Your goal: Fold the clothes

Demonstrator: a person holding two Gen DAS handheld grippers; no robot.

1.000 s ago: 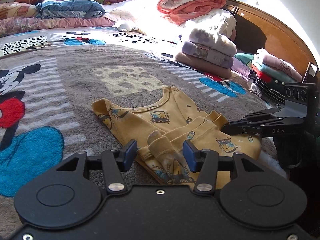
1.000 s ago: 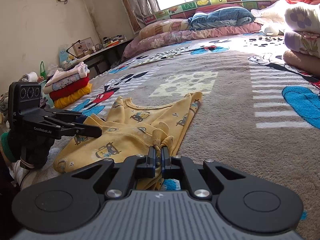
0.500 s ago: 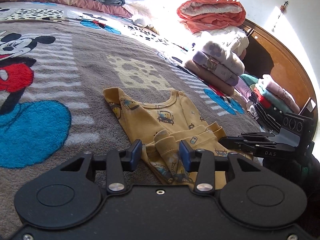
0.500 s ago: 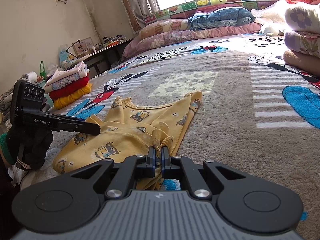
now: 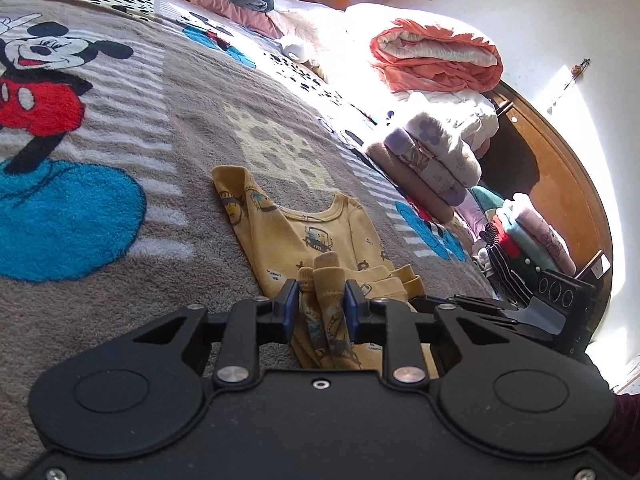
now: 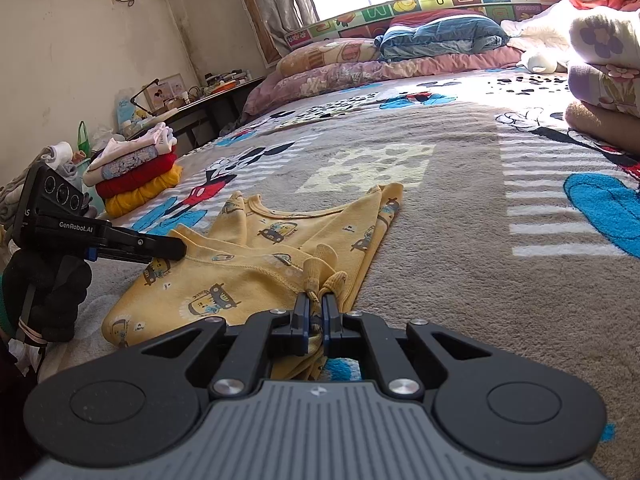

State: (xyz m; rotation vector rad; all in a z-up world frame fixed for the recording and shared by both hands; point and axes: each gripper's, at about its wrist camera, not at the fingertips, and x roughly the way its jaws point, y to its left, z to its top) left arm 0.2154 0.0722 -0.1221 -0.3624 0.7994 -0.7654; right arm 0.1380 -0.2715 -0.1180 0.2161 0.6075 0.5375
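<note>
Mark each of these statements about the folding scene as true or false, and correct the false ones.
1. The yellow top lies on a cartoon-mouse blanket. True.
2. The right tongs hang open above the top. False: they are shut on a bunched bit of its cloth.
3. The left tongs have yellow cloth between their pads. True.
4. The top is plain, with no print. False: it carries small car-like prints.
5. A stack of folded clothes sits beyond the left tongs in the right wrist view. True.
</note>
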